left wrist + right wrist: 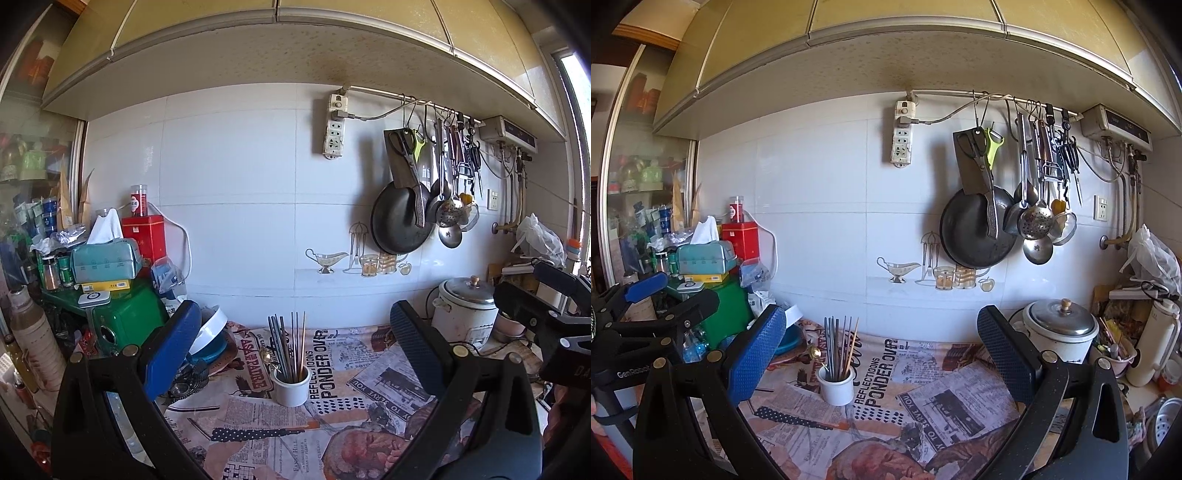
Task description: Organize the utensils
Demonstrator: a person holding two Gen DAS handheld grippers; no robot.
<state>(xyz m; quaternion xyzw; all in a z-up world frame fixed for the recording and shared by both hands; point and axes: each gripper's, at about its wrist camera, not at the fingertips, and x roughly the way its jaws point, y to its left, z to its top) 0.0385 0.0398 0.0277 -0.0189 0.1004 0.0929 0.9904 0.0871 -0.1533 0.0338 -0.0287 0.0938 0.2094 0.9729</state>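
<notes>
A white cup (290,387) stands upright on the bench (369,373), which is covered by a newspaper-print cloth (923,398), and it holds a bundle of chopsticks (288,343) standing on end, mostly dark metal ones with a pale wooden one among them. A small gold-coloured spoon (813,352) lies on the cloth just behind and to the left of the cup. The left gripper (295,334) hangs above the bench with its jaws spread wide and nothing between them; the cup sits in the gap between the two blue pads as seen from the left wrist. The right gripper (882,341) hangs likewise with its jaws spread wide and empty, the cup showing nearer its left pad. A rice cooker (1058,328) with a metal lid stands at the right by the tiled wall, and above it a black pan (400,221), a cleaver (971,166), scissors and ladles hang from a rail (406,98). At the left a green box (125,317), a tissue pack (105,258) and a red tin (142,234) are piled against the wall.
</notes>
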